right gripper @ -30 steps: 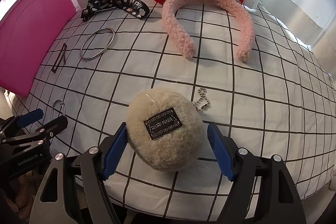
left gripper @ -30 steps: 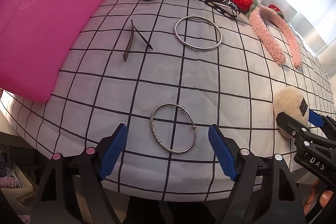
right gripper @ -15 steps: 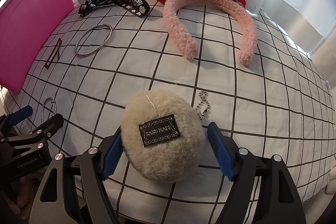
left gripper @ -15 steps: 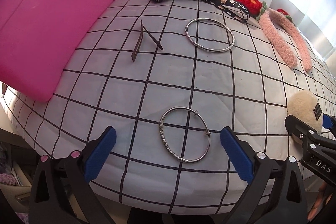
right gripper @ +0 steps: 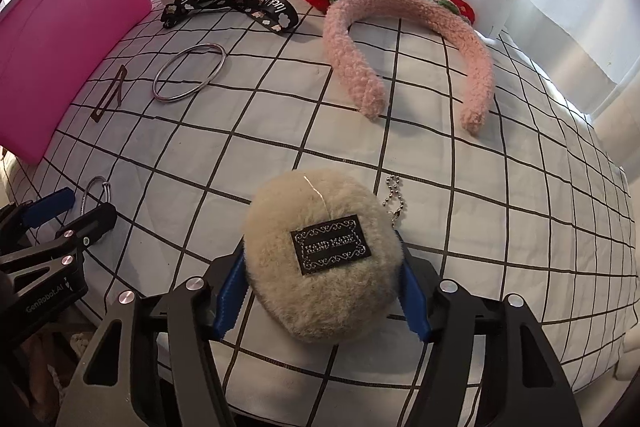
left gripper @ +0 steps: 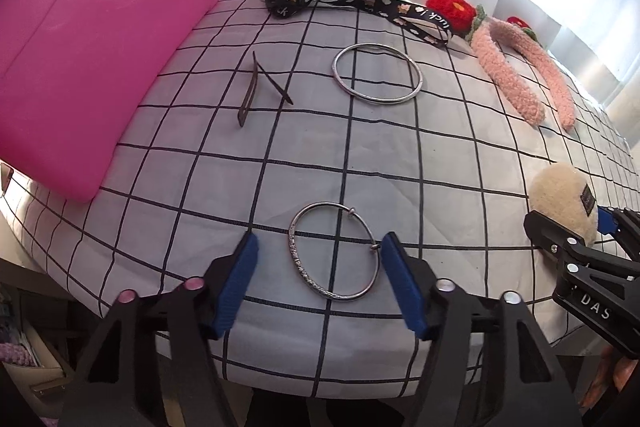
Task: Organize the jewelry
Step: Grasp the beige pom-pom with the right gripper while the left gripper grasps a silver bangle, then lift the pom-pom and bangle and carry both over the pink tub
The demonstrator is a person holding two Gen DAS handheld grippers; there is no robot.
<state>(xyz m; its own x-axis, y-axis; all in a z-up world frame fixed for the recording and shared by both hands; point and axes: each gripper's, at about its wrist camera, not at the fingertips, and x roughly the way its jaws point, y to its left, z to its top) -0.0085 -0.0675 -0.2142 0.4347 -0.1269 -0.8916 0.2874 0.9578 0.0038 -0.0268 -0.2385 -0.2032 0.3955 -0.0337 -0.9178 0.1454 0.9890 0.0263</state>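
Note:
A thin silver bangle (left gripper: 334, 251) lies flat on the checked cloth (left gripper: 440, 163) between the blue pads of my left gripper (left gripper: 320, 285), whose jaws stand apart on either side of it without touching. My right gripper (right gripper: 322, 287) has its blue pads pressed against both sides of a beige fluffy pom keychain (right gripper: 320, 259) with a black label; its ball chain (right gripper: 394, 199) trails behind. The pom also shows in the left wrist view (left gripper: 564, 203). A larger plain silver bangle (left gripper: 377, 79) and a dark hair clip (left gripper: 256, 89) lie farther back.
A pink storage box (left gripper: 92, 47) stands at the left edge of the cloth. A black printed ribbon (left gripper: 360, 3) and a pink fuzzy headband (right gripper: 408, 43) with red knitted flowers lie at the back near white curtains. The cloth's front edge drops off just below both grippers.
My left gripper's jaws have narrowed around the thin bangle. My right gripper's pads have closed in from a gap onto the sides of the pom.

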